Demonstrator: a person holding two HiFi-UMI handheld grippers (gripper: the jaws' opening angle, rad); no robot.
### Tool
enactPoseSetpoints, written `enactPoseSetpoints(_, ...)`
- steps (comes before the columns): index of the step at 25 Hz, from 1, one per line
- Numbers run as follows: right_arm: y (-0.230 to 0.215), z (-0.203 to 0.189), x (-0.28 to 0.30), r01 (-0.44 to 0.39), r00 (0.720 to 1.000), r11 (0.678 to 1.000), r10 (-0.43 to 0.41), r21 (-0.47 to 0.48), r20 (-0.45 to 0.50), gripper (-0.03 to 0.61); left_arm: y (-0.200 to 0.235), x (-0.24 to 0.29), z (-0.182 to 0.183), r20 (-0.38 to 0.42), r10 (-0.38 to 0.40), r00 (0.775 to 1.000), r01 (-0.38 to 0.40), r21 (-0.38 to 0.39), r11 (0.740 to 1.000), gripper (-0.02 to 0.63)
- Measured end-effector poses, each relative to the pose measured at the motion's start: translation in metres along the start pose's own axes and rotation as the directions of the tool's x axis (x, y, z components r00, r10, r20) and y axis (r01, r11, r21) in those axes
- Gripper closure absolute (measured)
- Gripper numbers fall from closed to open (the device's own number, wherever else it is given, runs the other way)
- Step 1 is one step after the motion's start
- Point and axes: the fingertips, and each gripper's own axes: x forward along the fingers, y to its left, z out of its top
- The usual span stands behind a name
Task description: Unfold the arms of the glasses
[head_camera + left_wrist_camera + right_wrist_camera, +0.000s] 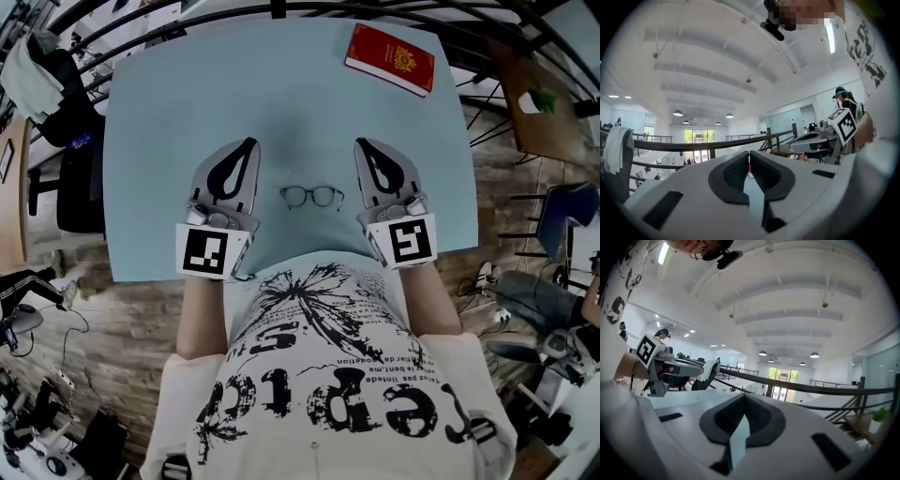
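The glasses point(312, 197) lie on the light blue desk point(187, 112), close to its near edge and about midway between its left and right edges. They have a thin dark frame with two round lenses joined by a slim bridge. The front faces up. The arms cannot be told apart from the front in the head view.

The left gripper point(250, 142) and the right gripper point(361, 142) flank the glasses, each clear of them, with their tips pointing toward the far edge. In each gripper view the dark pads meet with nothing between them, so both grippers are closed and empty.

From the glasses to the far edge runs a broad stretch of flat, matte blue top. A red booklet point(391, 58) with a gold emblem lies at the far right corner, well apart from the glasses.

The gripper shells are smooth pale grey plastic, tapering to a point. Their pads are dark and finely ribbed. A black-and-white marker cube sits at the back of each gripper, over the near edge.
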Motion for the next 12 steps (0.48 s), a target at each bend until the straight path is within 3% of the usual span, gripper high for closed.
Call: enactPoseSetpoints(12, -0.0018, -0.004, -0.0015, 0.018, 1.0, 0.999, -0.018, 0.026, -0.013, 0.571, -0.0043, 0.0051, -0.0079, -0.044, -0.012, 0.999, 0.012, -0.012, 1.0, 0.591)
